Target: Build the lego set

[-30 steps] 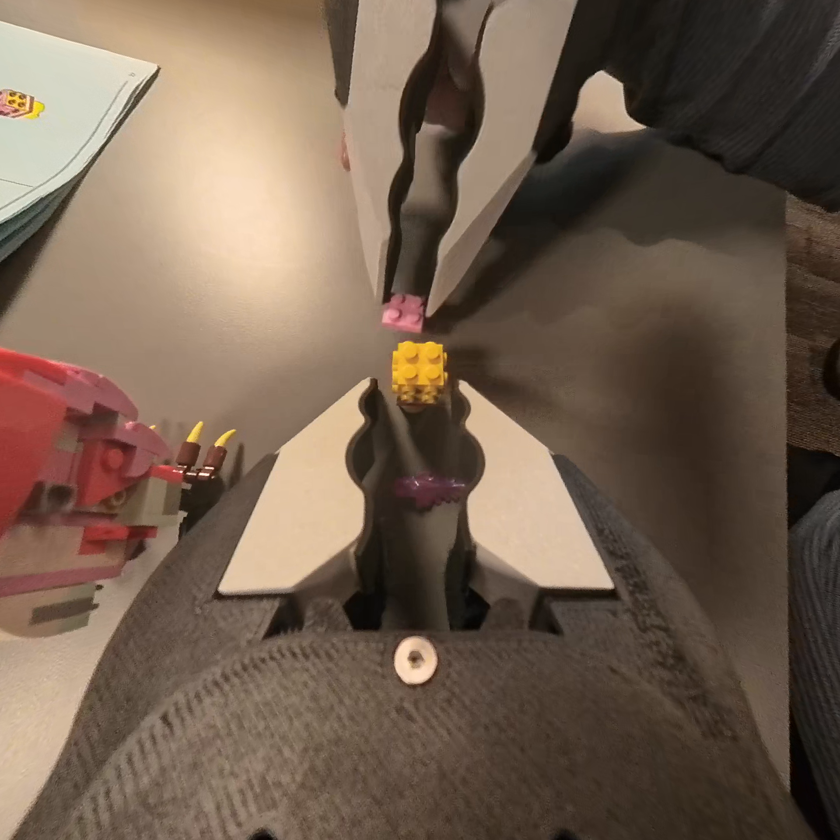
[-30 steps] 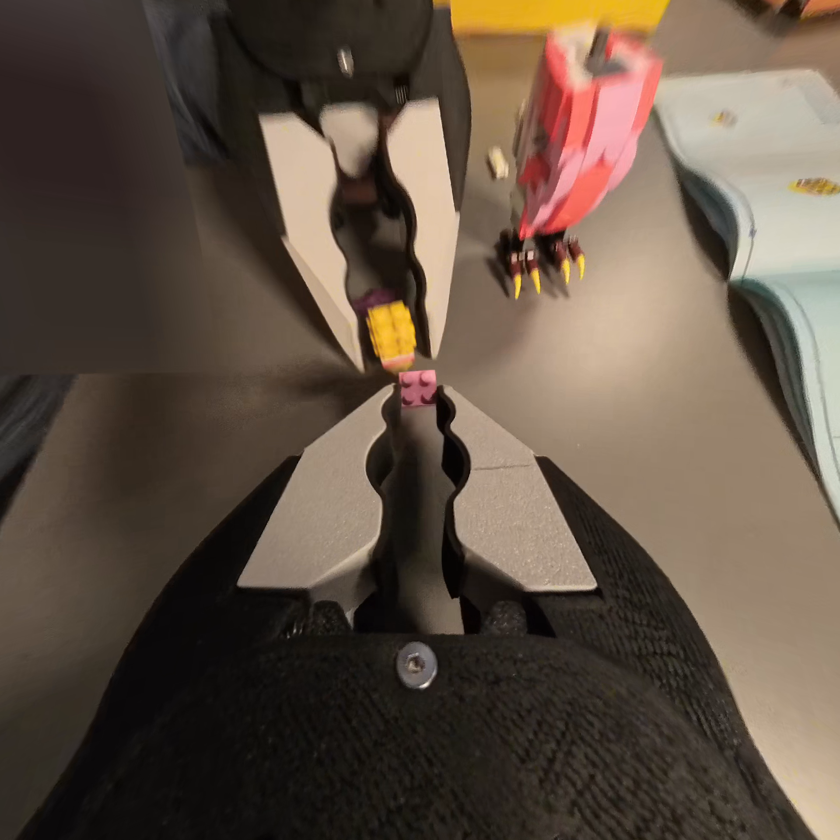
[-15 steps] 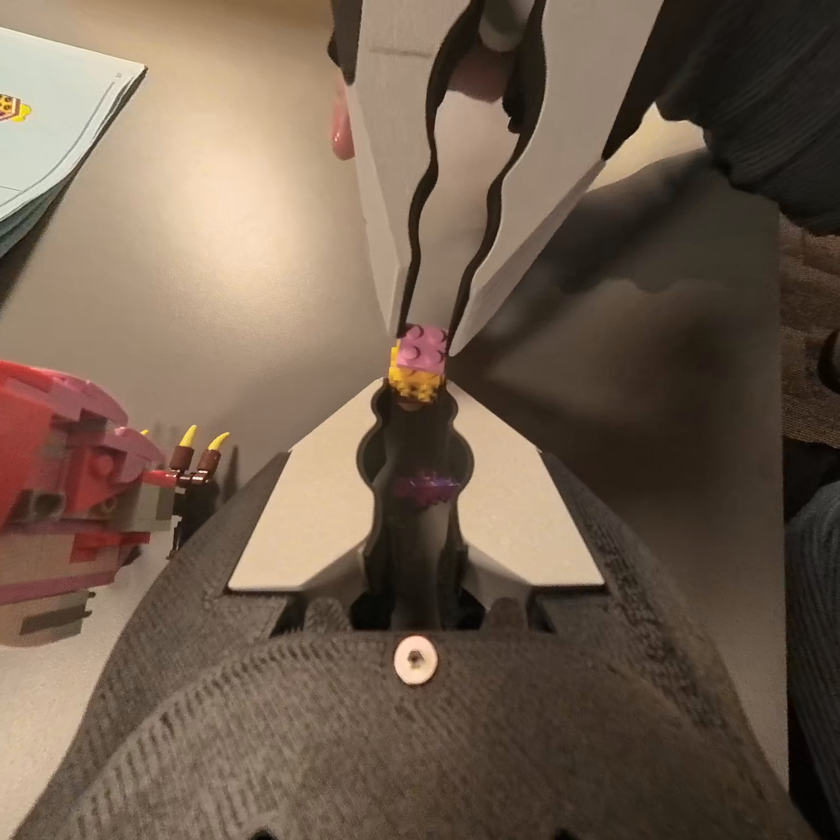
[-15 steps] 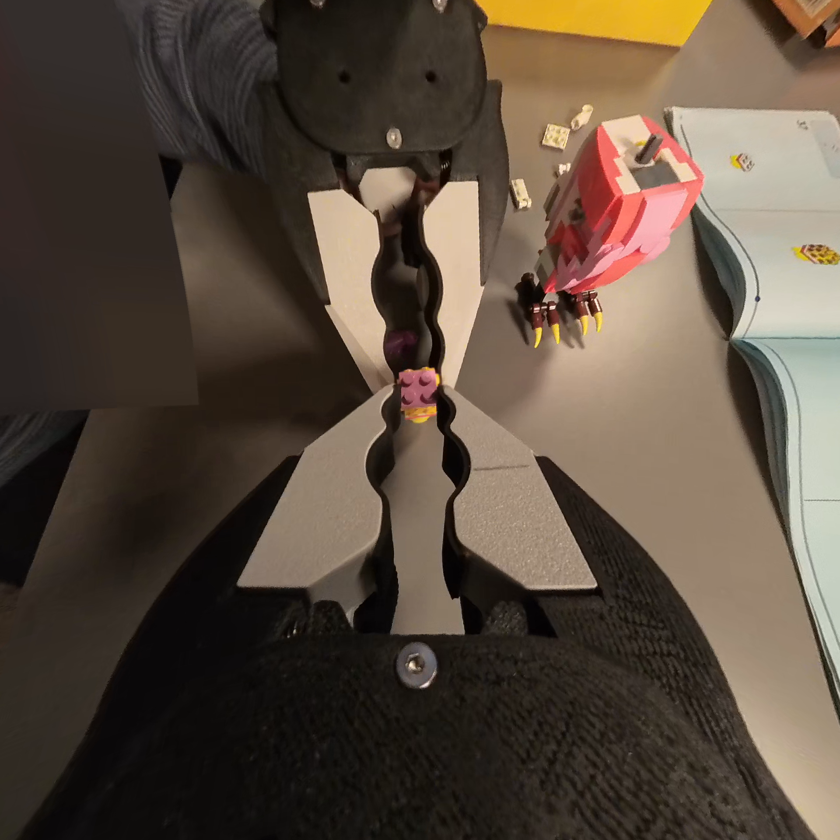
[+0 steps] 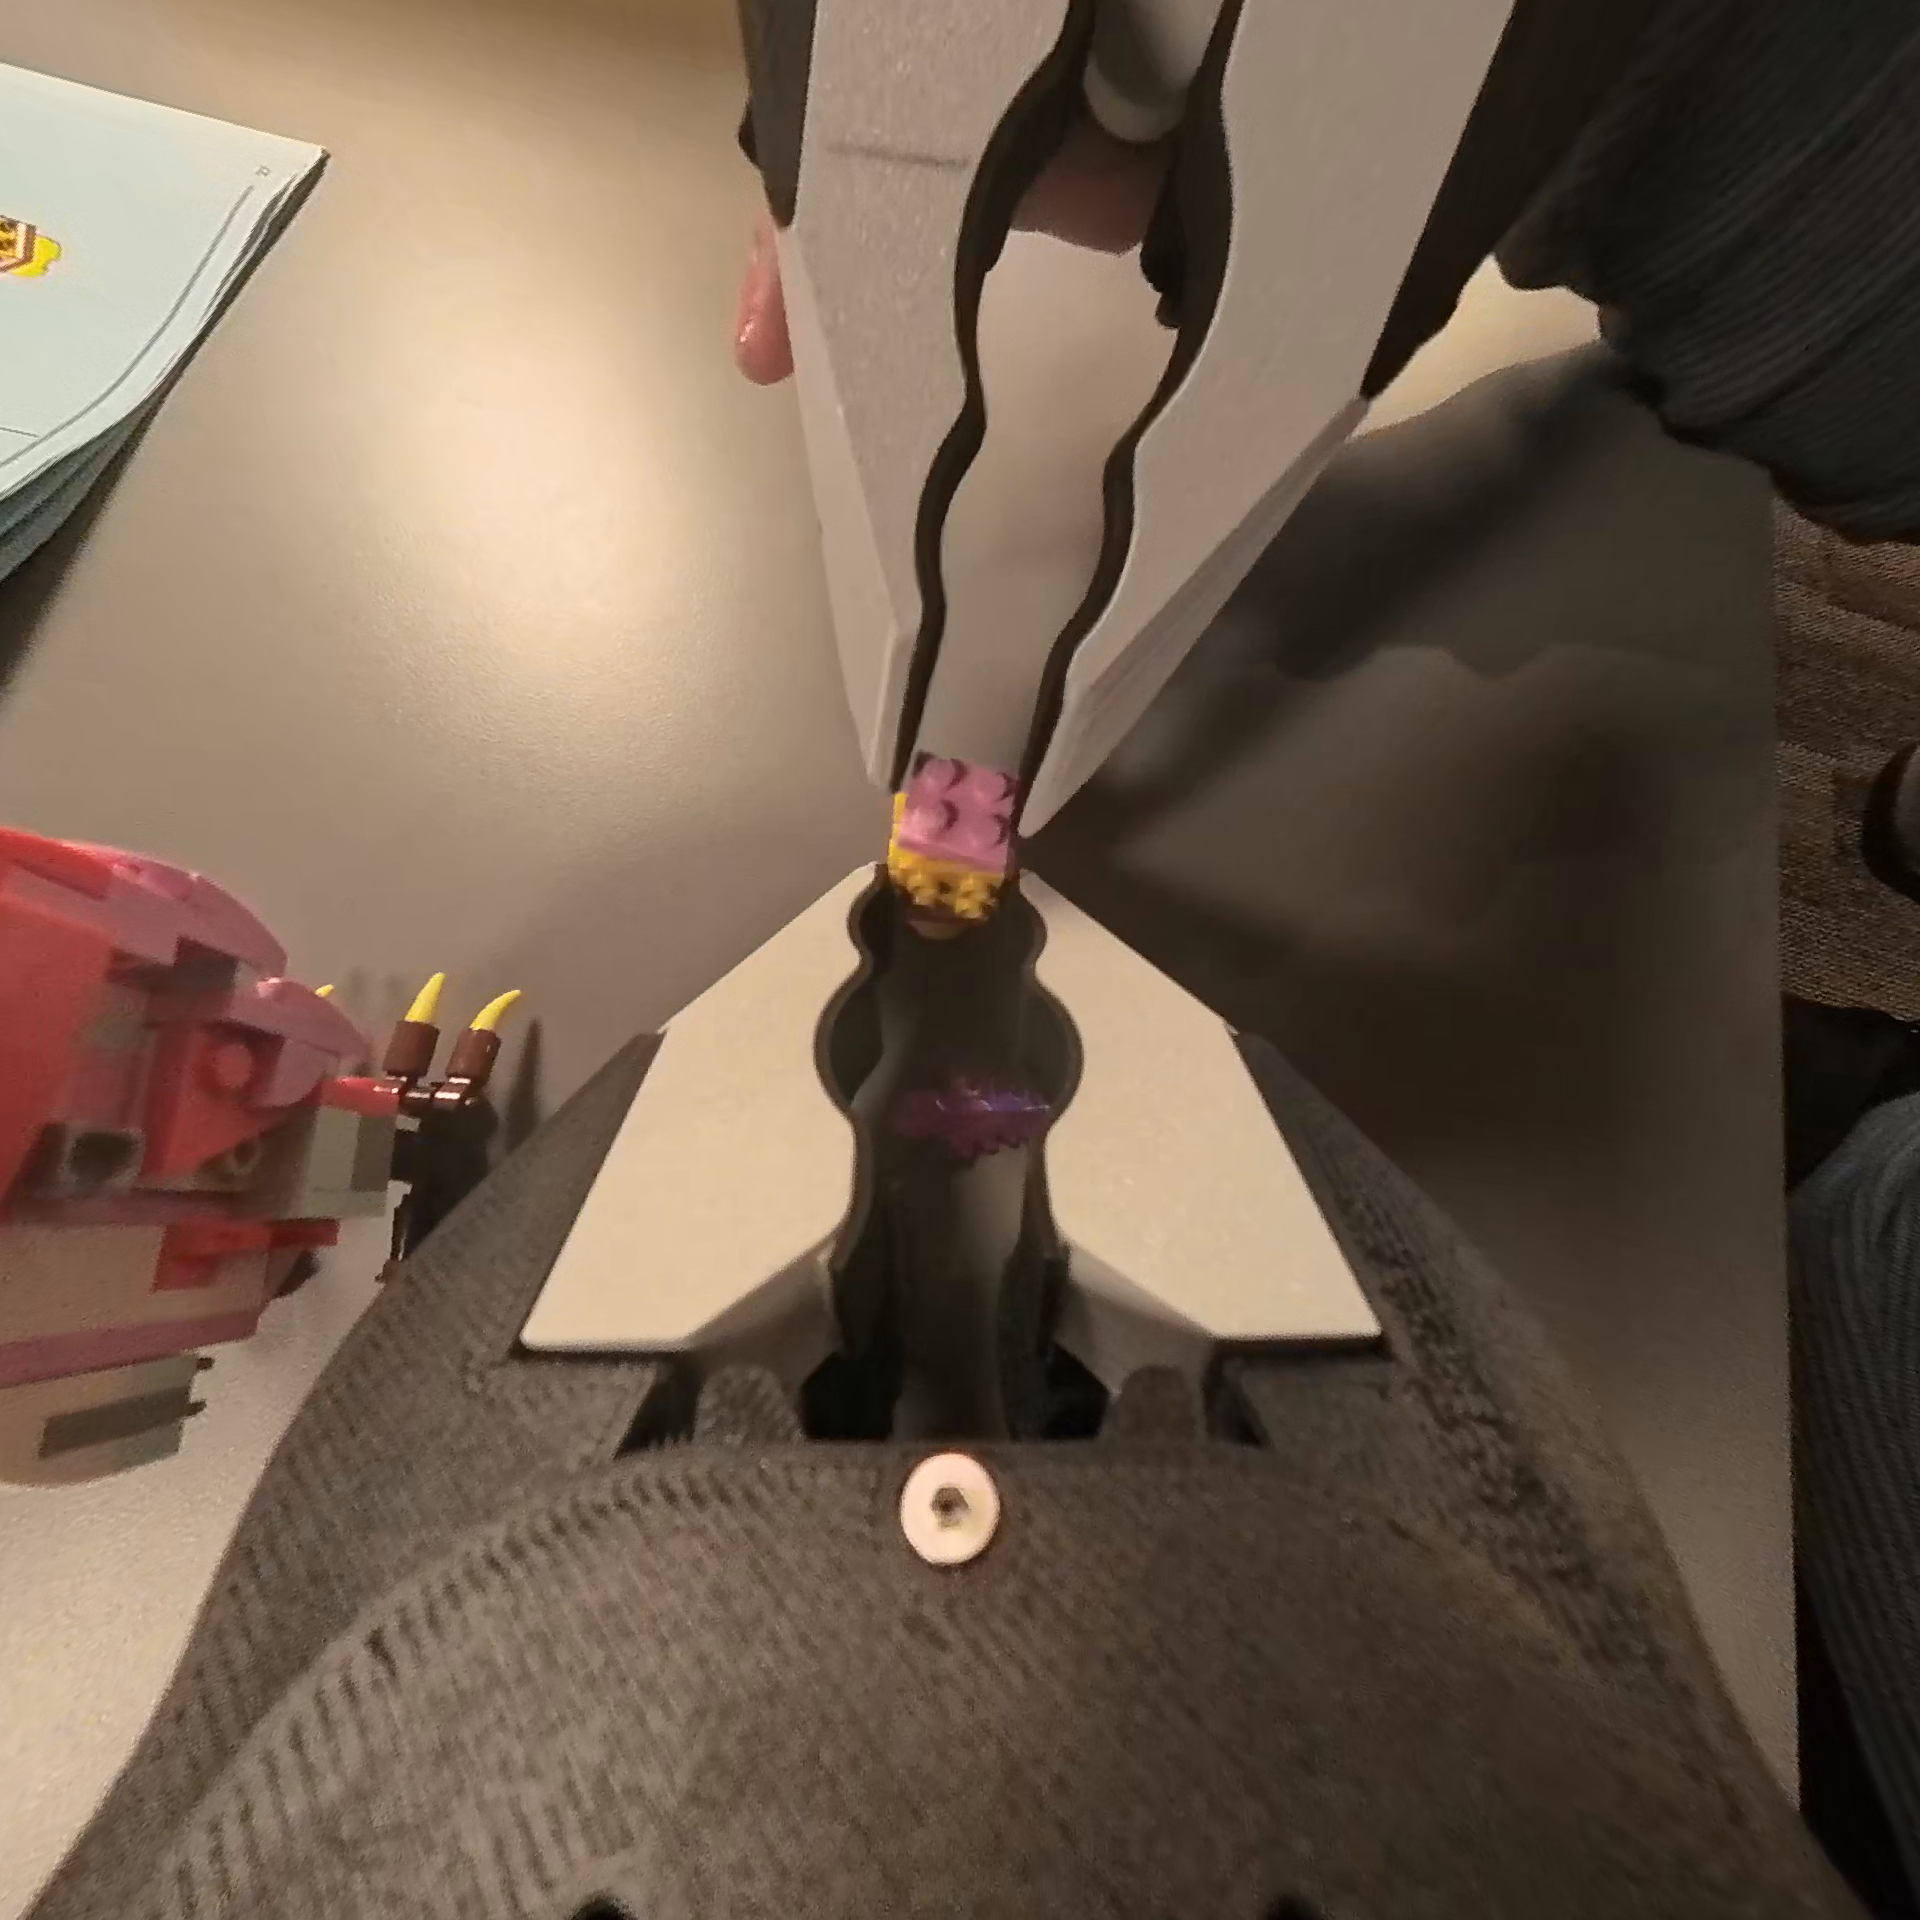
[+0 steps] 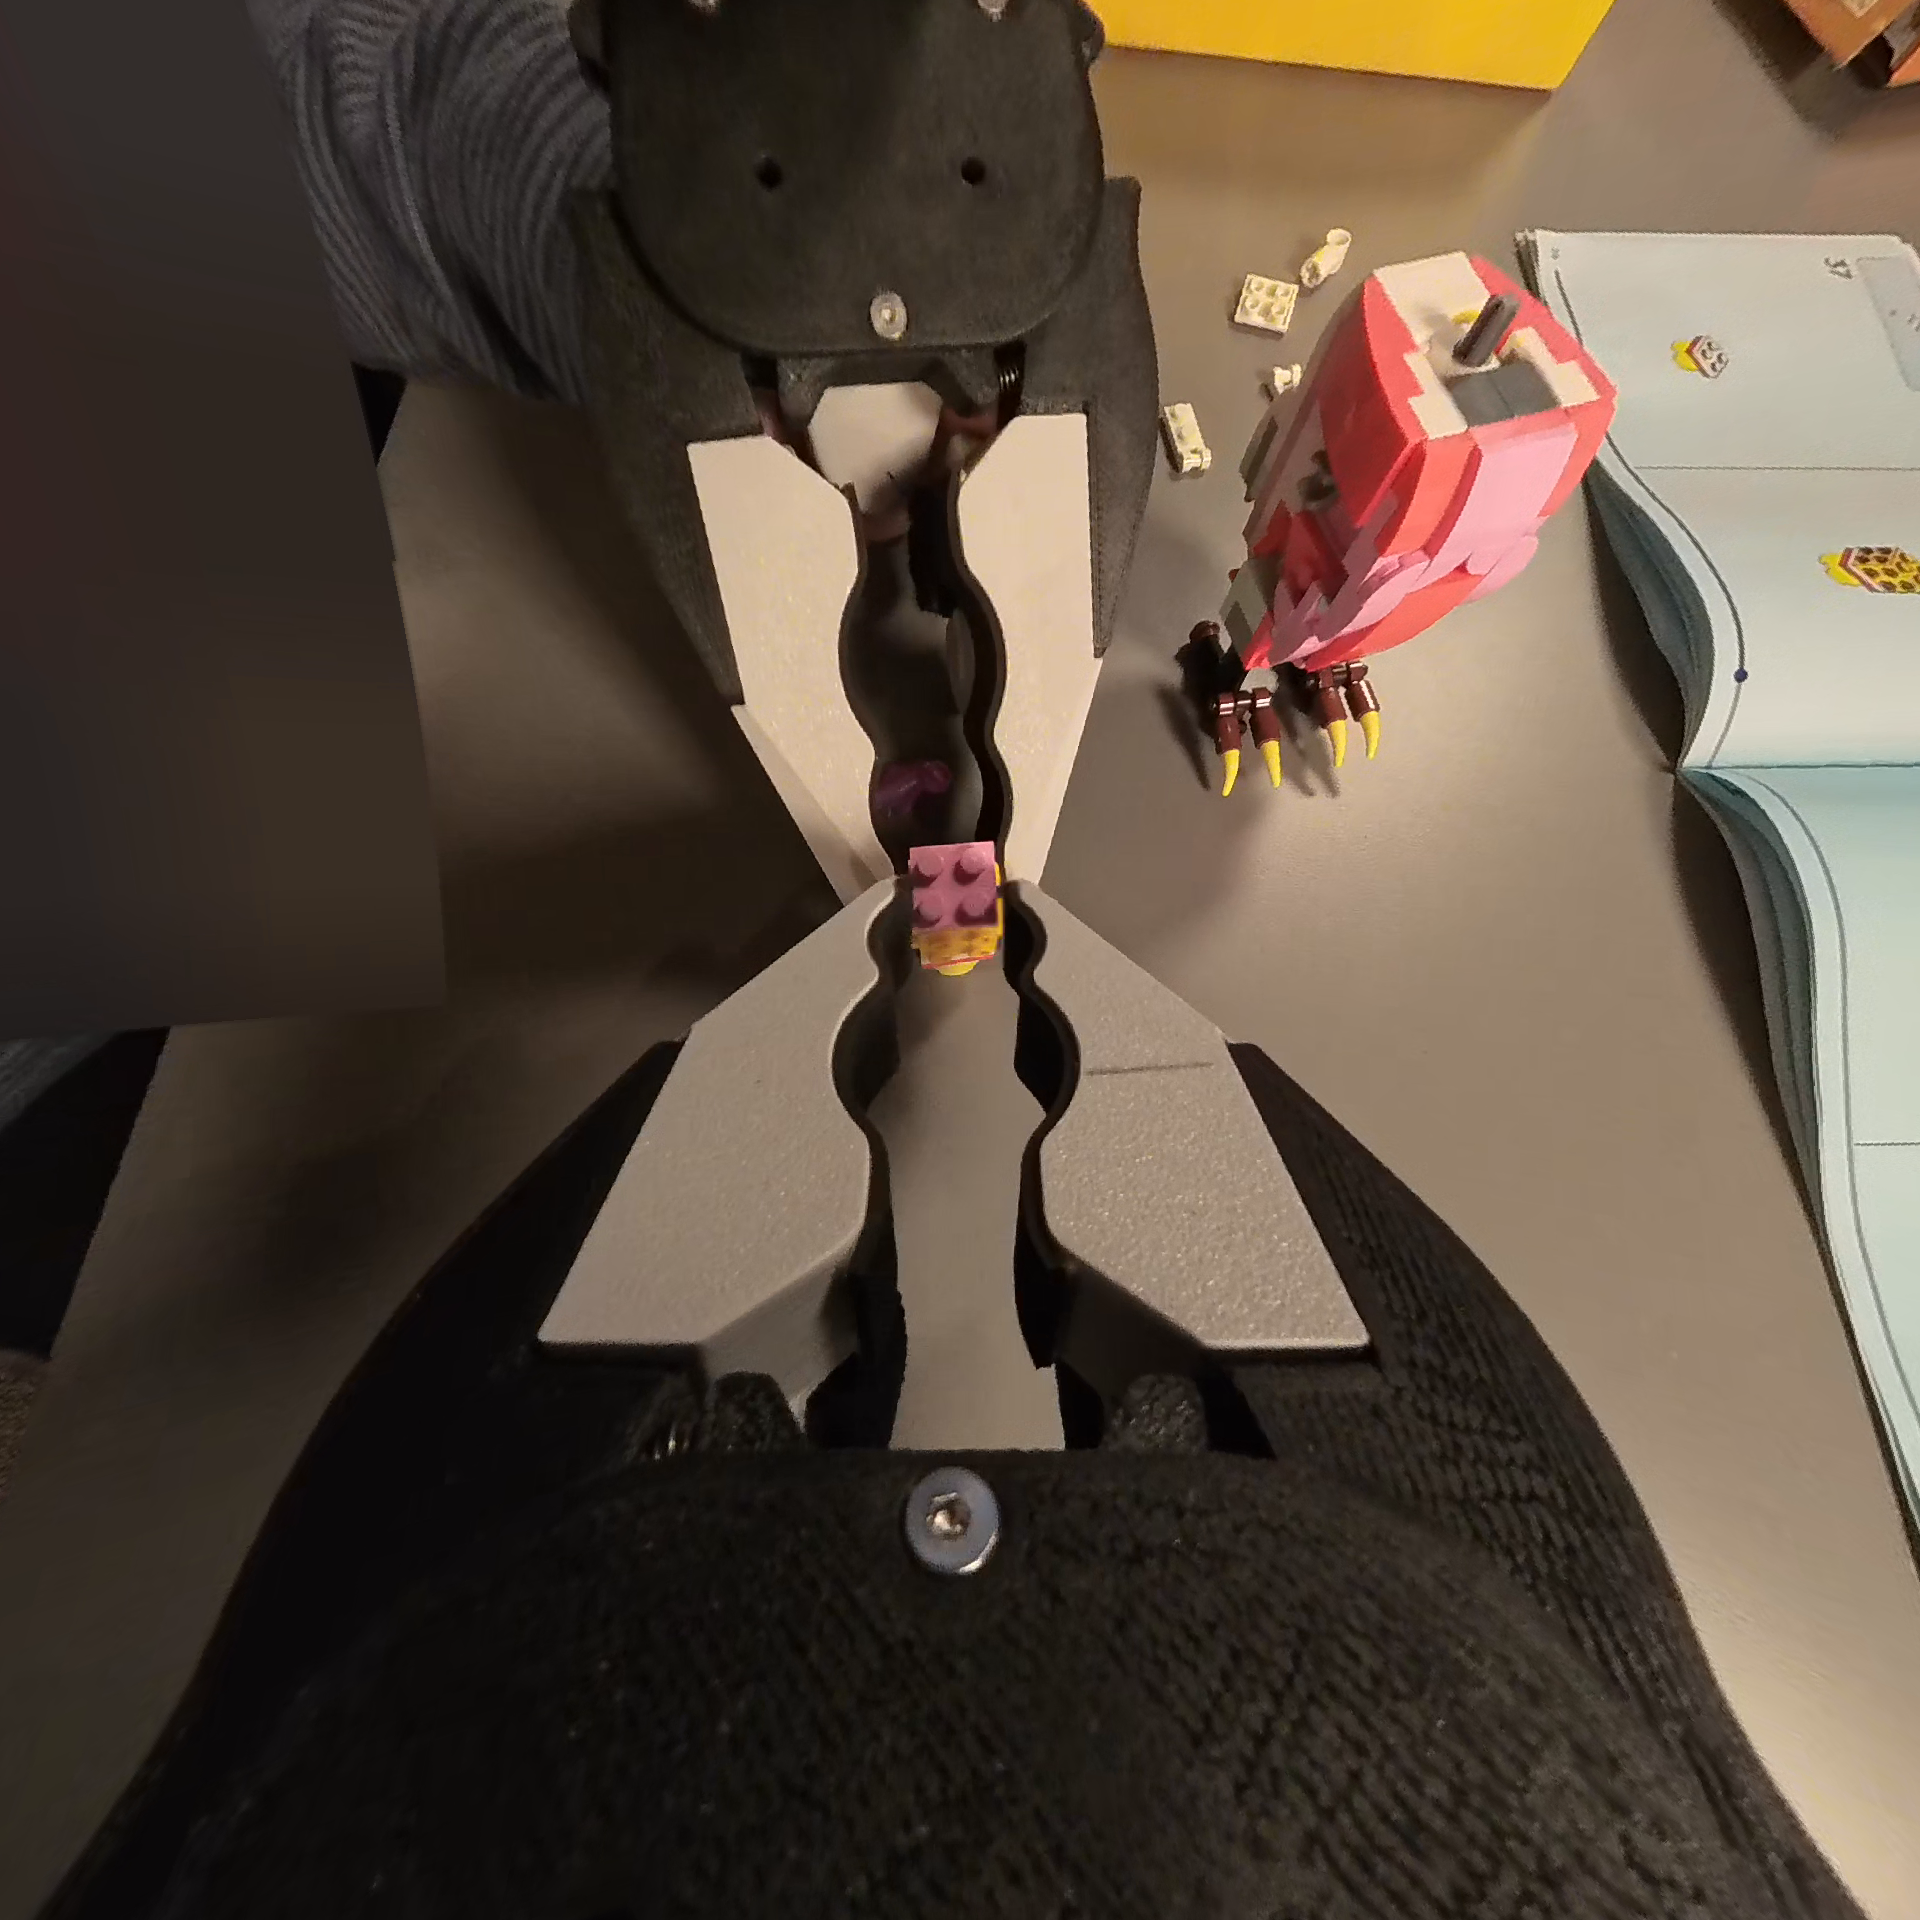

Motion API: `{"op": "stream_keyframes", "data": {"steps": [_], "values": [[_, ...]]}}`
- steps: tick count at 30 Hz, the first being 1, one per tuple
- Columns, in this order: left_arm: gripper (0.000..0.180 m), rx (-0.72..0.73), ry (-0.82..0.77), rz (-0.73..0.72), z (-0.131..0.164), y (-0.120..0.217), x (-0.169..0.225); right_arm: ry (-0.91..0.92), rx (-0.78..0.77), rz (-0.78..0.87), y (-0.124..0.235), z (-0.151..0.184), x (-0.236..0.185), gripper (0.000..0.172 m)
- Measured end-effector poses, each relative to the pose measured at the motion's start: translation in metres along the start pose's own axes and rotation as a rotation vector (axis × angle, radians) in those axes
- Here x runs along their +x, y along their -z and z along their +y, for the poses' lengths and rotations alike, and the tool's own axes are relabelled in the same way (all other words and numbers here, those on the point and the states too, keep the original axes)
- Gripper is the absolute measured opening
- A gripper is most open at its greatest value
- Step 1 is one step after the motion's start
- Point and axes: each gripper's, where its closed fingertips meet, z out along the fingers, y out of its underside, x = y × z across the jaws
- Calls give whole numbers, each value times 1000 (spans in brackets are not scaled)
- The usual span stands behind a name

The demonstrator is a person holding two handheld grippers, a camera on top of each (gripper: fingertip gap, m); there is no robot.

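Observation:
My left gripper [image 5: 951, 888] is shut on a small yellow brick [image 5: 948, 902], held above the table. My right gripper [image 6: 954, 899] is shut on a pink two-by-two plate [image 6: 948, 878]. It meets the left gripper tip to tip, coming in from the top of the left wrist view [image 5: 966, 779]. The pink plate [image 5: 956, 816] sits pressed flat on the yellow brick [image 6: 958, 943]. A small purple piece [image 5: 966, 1112] shows farther back between the left fingers.
A red and pink brick model [image 6: 1413, 488] with yellow claws stands on the table, at the left in the left wrist view [image 5: 135, 1122]. A light blue booklet [image 6: 1818, 727] lies open beyond it. Small white pieces [image 6: 1268, 304] and a yellow box [image 6: 1351, 42] lie farther off. The tips of both grippers are at nearly the same place.
The two grippers have closed the gap between them, and the pink plate has come down onto the yellow brick. The left jaws have narrowed on the brick. Little has moved in the last half second.

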Motion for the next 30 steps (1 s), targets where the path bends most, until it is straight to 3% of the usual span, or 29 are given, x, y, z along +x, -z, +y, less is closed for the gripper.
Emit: {"op": "stream_keyframes", "data": {"steps": [8,16,21,25,30], "values": [[19,0,-1,2,0,0,0,5,4,3,-3,1,1,18],[19,2,6,8,0,0,0,71,93,57,5,-9,1,37],[19,1,9,-13,0,1,-2,245,138,220,1,-8,4,58],[19,5,45,-37,2,5,-6,484,128,429,-4,-10,8,70],[19,38,83,-41,-1,10,-9,782,22,624,-10,-13,9,73]]}}
